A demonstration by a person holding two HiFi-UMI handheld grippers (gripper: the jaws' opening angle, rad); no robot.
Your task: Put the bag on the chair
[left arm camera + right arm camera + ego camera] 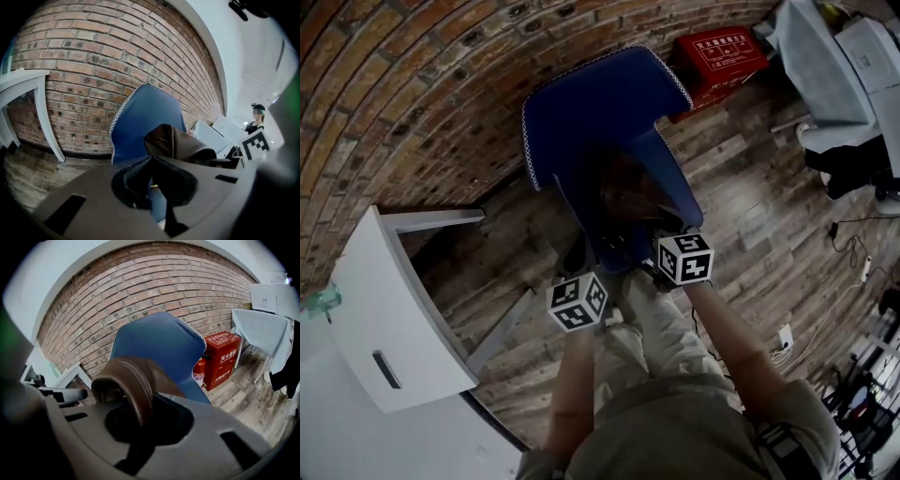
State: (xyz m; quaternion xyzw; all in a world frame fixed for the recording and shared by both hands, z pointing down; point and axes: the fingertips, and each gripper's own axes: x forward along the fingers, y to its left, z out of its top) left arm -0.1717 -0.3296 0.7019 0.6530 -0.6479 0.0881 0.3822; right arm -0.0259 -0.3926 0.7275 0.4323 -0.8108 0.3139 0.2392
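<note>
Both jaws, left gripper (157, 187) and right gripper (140, 420), clamp the brown bag (630, 202); chair (600, 103) edge just ahead, bare floor (750, 206) rightward.

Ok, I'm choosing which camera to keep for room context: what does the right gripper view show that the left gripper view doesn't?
Only the right gripper view: a red cabinet with a fire extinguisher beside it, and the bag handle clamped in the right gripper.
Only the left gripper view: a person in the background and the other gripper's marker cube.
Both: the blue chair, the brick wall and the brown bag.
</note>
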